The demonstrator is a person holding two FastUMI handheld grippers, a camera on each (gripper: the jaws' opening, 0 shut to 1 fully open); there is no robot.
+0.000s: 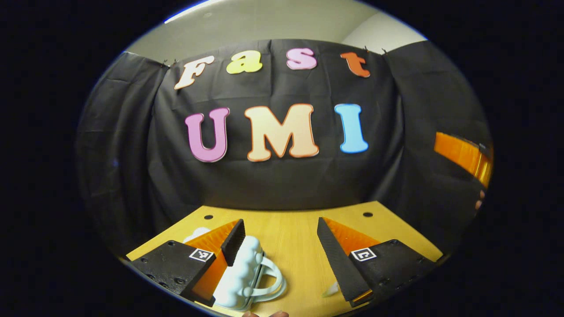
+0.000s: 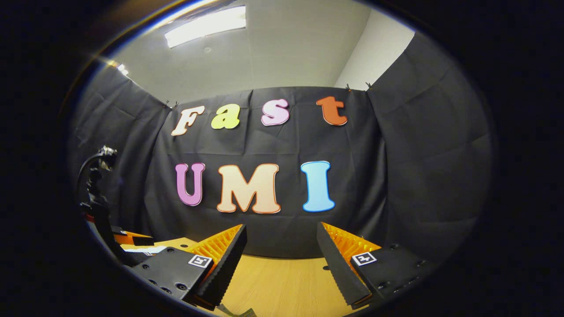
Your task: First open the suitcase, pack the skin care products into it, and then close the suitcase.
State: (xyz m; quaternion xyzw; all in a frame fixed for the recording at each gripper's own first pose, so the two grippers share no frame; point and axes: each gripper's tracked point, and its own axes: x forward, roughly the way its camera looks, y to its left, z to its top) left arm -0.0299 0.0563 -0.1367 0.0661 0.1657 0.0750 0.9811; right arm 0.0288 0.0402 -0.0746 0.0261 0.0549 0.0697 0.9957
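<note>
Two grippers stand with fingers apart over the wooden table (image 1: pixel 291 237); the left gripper (image 1: pixel 282 246) has a small white suitcase (image 1: pixel 240 275) lying just inside its left finger, handle toward the gap; the right gripper (image 2: pixel 282 259) holds nothing.

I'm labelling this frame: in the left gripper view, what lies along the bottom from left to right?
Left finger → white ribbed suitcase with handle, beside that finger → bare wooden table → right finger. The jaws stand wide apart.
</note>
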